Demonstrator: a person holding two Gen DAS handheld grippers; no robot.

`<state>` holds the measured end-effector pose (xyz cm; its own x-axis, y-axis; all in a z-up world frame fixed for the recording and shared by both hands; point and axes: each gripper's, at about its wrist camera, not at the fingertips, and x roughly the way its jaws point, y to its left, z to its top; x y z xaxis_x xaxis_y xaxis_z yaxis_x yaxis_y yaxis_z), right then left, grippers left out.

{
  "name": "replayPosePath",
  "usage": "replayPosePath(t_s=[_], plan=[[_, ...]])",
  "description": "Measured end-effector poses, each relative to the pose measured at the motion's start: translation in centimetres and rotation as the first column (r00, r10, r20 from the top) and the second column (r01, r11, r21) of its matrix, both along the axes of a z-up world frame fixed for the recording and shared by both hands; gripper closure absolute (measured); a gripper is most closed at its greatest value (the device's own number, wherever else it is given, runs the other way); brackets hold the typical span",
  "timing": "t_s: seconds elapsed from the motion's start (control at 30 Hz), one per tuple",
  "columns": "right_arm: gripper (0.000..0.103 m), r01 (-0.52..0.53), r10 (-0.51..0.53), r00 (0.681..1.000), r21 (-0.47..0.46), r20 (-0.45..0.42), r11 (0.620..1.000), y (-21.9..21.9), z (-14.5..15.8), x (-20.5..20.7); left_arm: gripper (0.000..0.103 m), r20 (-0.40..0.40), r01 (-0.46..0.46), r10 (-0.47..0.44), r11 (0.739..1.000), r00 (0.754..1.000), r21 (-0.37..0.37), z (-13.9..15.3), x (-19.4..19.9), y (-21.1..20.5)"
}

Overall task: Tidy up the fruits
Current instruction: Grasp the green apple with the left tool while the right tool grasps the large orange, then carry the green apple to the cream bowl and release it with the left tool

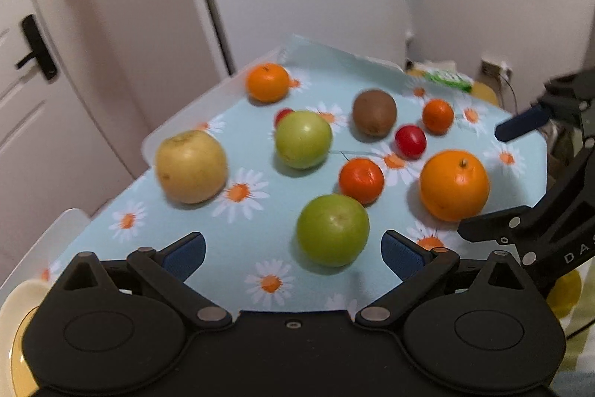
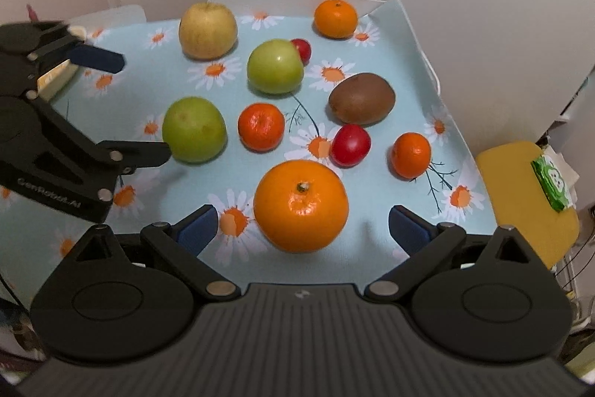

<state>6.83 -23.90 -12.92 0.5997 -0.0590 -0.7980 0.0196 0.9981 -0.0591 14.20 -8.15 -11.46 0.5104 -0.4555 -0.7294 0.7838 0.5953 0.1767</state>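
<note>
Fruits lie loose on a daisy-print cloth (image 1: 230, 240). My left gripper (image 1: 293, 253) is open and empty; a green apple (image 1: 333, 229) sits just ahead between its fingers. My right gripper (image 2: 303, 229) is open and empty, with a large orange (image 2: 301, 205) between its fingers. Beyond lie a second green apple (image 2: 275, 66), a yellow pear (image 2: 207, 29), a kiwi (image 2: 361, 98), several small mandarins (image 2: 261, 126) and two red plums (image 2: 350, 145). The green apple also shows in the right wrist view (image 2: 194, 129), beside the left gripper's finger.
A cream plate (image 1: 22, 315) sits at the near left under my left gripper. A yellow stool (image 2: 520, 196) with a green packet (image 2: 554, 183) stands right of the table. White doors and walls are close behind the table's far edge.
</note>
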Motion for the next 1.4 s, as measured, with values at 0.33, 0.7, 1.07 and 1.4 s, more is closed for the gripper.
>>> replayPosePath(t_s=[0.33,0.7,1.07,1.4], plan=[[0.001,-0.030,0.030,0.999,0.012,-0.023,0.999,-0.1,-1.6,0.9,0.027,-0.034,0.089,-0.087,0.995,0.996,0.055,-2.5,0.9,-2.5],[0.018,-0.029,0.031,0.999,0.040,-0.038,0.999,-0.7,-2.1,1.6,0.045,-0.042,0.097,-0.095,0.994,0.995,0.055,-2.9,0.8,-3.0],[0.026,-0.081,0.082,0.996,0.030,-0.038,0.996,-0.8,-2.2,2.1,0.045,-0.046,0.036,-0.034,0.997,0.998,0.062,-2.7,-0.1,-2.5],[0.027,-0.133,0.135,0.991,0.074,-0.017,0.988,-1.3,-0.5,1.4,0.045,-0.068,-0.132,0.135,0.990,0.989,0.038,-1.1,-2.0,-1.1]])
